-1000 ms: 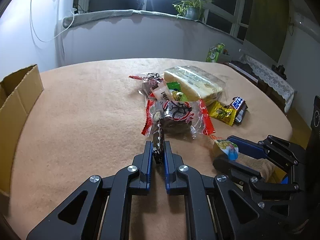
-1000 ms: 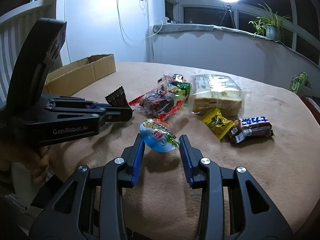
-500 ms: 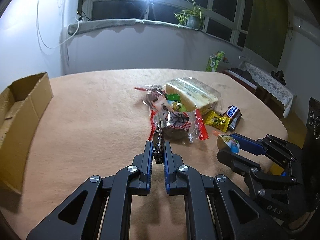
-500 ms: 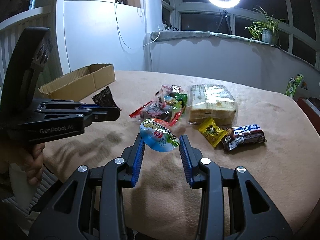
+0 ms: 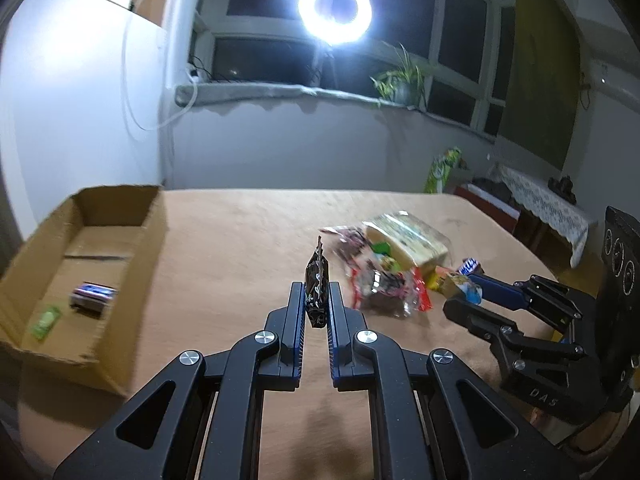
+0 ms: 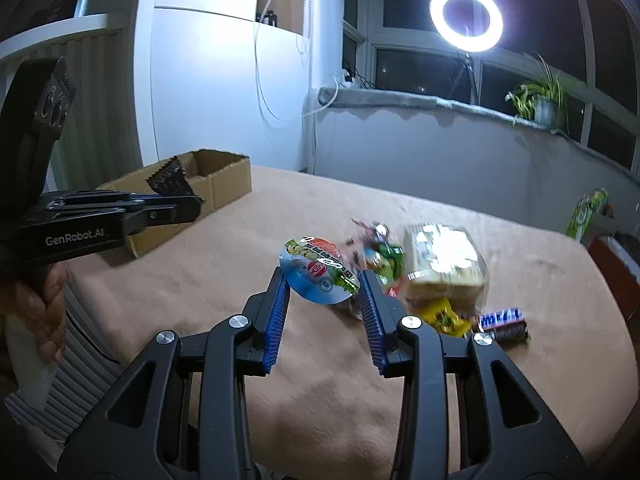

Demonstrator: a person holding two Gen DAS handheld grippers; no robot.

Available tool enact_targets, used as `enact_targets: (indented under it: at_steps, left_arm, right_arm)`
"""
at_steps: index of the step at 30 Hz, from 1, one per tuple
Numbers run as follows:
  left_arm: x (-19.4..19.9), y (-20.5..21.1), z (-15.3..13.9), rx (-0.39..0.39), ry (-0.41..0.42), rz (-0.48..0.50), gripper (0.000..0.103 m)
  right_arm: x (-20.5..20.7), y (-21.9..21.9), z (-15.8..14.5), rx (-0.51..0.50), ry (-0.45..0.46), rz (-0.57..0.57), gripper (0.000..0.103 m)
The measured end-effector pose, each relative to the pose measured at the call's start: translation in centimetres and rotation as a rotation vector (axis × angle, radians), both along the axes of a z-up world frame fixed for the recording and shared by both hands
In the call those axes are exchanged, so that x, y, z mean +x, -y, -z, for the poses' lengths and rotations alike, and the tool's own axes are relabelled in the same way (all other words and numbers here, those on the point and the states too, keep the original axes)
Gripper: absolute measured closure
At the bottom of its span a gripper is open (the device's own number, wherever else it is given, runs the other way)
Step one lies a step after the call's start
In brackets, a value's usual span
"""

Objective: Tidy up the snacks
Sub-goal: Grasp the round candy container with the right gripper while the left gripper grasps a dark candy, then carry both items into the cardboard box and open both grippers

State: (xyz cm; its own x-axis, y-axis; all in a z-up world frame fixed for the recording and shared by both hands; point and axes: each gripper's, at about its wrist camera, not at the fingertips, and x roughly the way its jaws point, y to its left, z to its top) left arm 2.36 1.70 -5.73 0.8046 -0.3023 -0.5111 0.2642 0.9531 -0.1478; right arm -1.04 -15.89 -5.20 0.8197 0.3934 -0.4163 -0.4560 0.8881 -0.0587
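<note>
On the bench point(image 5: 240, 240), the cardboard box point(image 5: 152, 232) sits at the left with two packets point(image 5: 93, 295) inside; the snack pile point(image 5: 392, 264) lies well apart to its right.

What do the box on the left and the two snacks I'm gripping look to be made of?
Box: brown corrugated cardboard, matte, with raw cut flap edges.
Dark packet in the left gripper: glossy film, probably plastic or foil, with a crimped end.
Round cup in the right gripper: printed shiny peel lid; body unclear.

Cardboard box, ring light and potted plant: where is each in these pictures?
cardboard box point(image 5: 154, 236), left wrist view, on its near side wall.
ring light point(image 6: 466, 18), right wrist view, on its glowing ring.
potted plant point(image 6: 545, 109), right wrist view, on its pot.
</note>
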Motion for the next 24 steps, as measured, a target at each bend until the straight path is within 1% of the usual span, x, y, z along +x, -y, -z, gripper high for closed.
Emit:
enact_targets:
  at_steps: [3, 9, 19, 24]
  left_arm:
    - [-0.5, -1.7, -0.6, -0.011, 0.021, -0.02, 0.094]
    - [-1.1, -5.4, -1.1, -0.034, 0.046, -0.075, 0.094]
    - [-1.3, -12.0, -0.6, -0.077, 0.052, -0.206, 0.094]
    - [-1.0, -15.0, 0.1, -0.078, 0.043, -0.268, 0.094]
  right_arm:
    - [-0.1, -1.4, -1.0, -0.019, 0.019, -0.011, 0.066]
    - [-0.1, -4.9, -2.0, -0.053, 0.036, -0.052, 0.066]
    - [1.0, -11.3, -2.4, -0.095, 0.043, -0.155, 0.066]
    - [1.9, -15.3, -2.4, -0.098, 0.045, -0.227, 0.066]
